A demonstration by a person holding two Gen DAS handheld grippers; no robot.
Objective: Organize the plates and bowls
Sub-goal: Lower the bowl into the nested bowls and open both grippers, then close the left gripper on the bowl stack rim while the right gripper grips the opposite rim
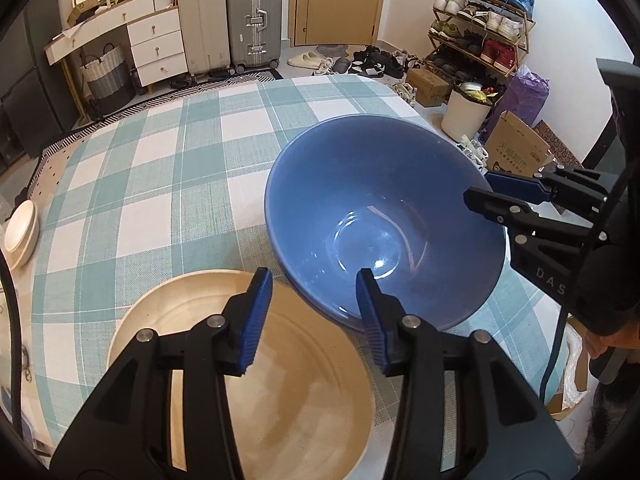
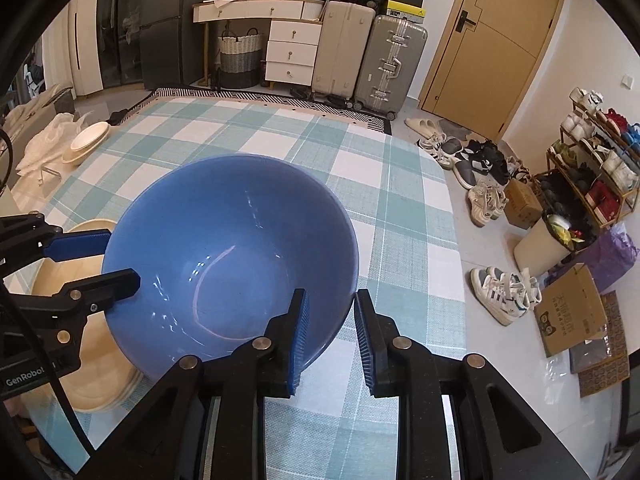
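Your blue bowl (image 1: 384,216) sits empty on the checked worktop (image 1: 160,168), its edge overlapping the empty cream plate (image 1: 280,392). Your left hand-held gripper (image 1: 316,320) straddles its near rim, part open, pads clear. Your right hand-held gripper (image 2: 332,332) straddles the opposite rim, narrowly open. More cream dishes (image 2: 90,136) sit stacked at the far edge.

White walls (image 2: 592,52) are catching soft daylight, and a tan door (image 2: 492,36) is standing shut. Two suitcases (image 2: 368,56) are leaning beside a white dresser (image 2: 292,48), with a woven basket (image 2: 240,56) sitting under its desk end. Along the right wall a shoe rack (image 1: 480,36) is overflowing, shoes (image 2: 480,168) spilling across the pale floor (image 2: 500,352), near a bin (image 1: 466,110) and cardboard boxes (image 1: 516,148).
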